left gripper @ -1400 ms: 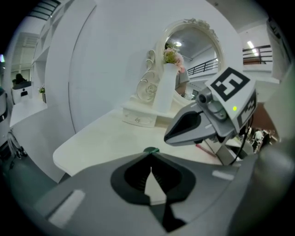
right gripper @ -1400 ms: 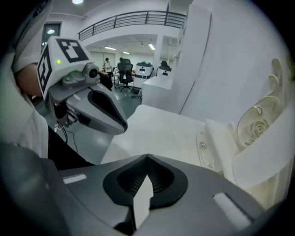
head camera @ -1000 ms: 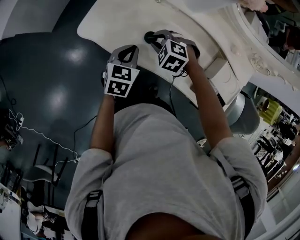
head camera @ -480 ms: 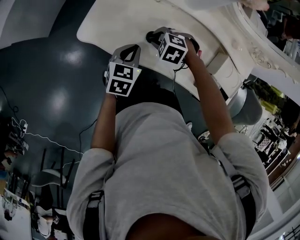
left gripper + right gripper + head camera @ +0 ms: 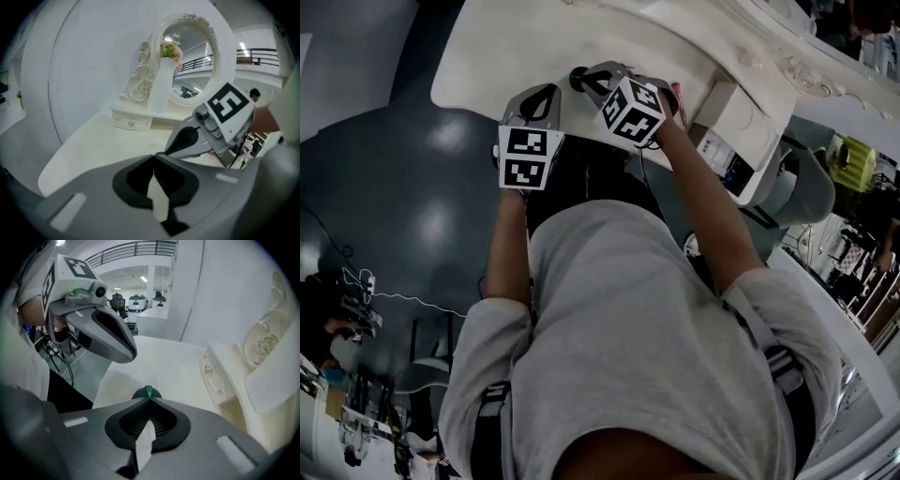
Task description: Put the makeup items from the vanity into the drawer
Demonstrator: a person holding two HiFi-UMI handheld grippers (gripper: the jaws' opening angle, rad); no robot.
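Note:
A small round dark green makeup item (image 5: 146, 392) lies on the white vanity top (image 5: 516, 47); in the head view the makeup item (image 5: 577, 77) looks dark. My right gripper (image 5: 149, 397) has just been closing and is shut, with the item's edge pinched at its tips. From the head view the right gripper (image 5: 589, 79) reaches over the vanity's front edge. My left gripper (image 5: 153, 158) is shut with nothing in it, and the left gripper (image 5: 540, 97) hovers just left of the right one. The drawer (image 5: 748, 117) stands open at the right.
An oval mirror (image 5: 194, 56) with a white vase (image 5: 160, 86) and a small drawer box (image 5: 131, 121) stands at the back of the vanity. Something pink (image 5: 678, 91) lies by my right hand. A grey chair (image 5: 802, 192) stands beside the drawer.
The right gripper's marker cube has rolled and sits a little lower left. The left gripper has shifted slightly left. The view has swung, so the open drawer shows more.

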